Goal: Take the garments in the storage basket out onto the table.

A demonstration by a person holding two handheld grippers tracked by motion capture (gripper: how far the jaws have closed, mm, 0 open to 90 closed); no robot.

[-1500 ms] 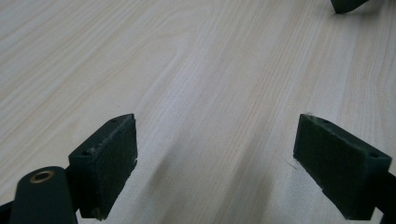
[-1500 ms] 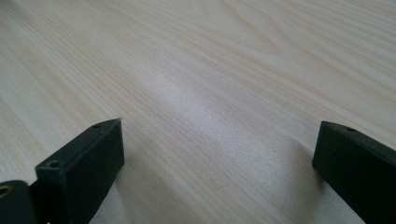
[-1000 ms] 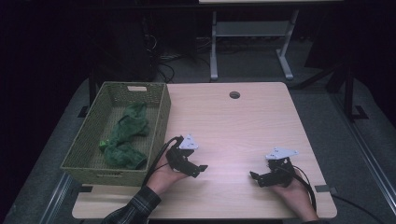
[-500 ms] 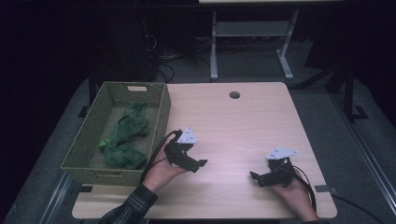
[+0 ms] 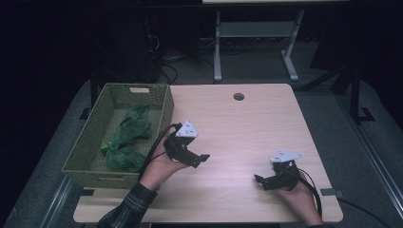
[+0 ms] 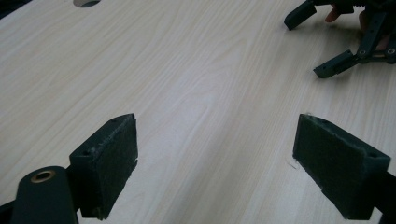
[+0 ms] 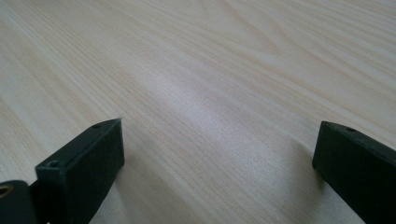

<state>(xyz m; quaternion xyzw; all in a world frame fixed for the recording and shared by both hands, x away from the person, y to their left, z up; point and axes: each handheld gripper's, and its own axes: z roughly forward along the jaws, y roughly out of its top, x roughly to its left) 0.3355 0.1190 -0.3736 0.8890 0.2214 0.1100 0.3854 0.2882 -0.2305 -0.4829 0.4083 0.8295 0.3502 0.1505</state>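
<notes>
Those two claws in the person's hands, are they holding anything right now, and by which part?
Nothing is held. The left claw and the right claw both stand open over the bare table; the green cloth lies in the basket.

Dim high view with black surroundings, lit table (image 5: 247,123) from overhead, soft glare streak on the wood in both gripper views, near jaws slightly blurred, faint shadows beneath them, mild grain

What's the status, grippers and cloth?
Left gripper open, empty. Right gripper open, empty. Green cloth lies in basket. Tabletop between grippers bare.
</notes>
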